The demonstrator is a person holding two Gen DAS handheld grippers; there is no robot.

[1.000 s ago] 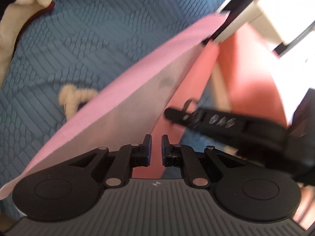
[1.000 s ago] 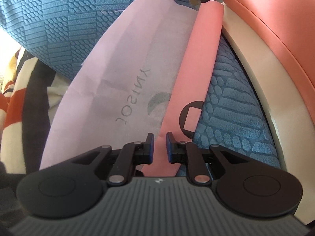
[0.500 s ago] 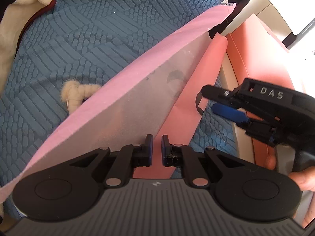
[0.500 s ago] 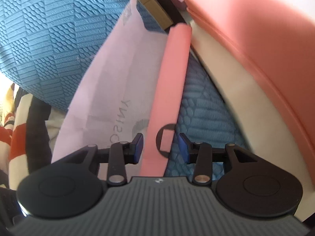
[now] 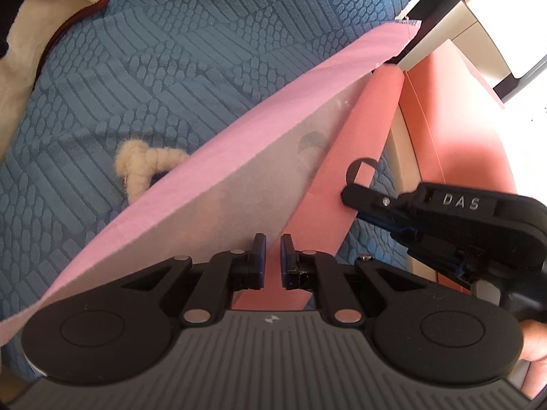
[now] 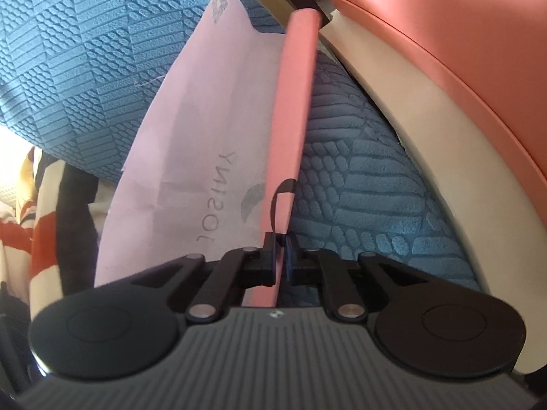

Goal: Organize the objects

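Pink fabric pouch lies slanted across the blue quilted bedspread, its salmon flap toward the bed's beige edge. Left gripper has its jaws nearly closed on the pouch's near edge — right gripper is pinched onto the flap edge by the black loop.

Left hand-held gripper nearly closed; right hand-held gripper clamped tight.

bright daylight | blown-out glare upper right | fisheye-warped edges | sharp
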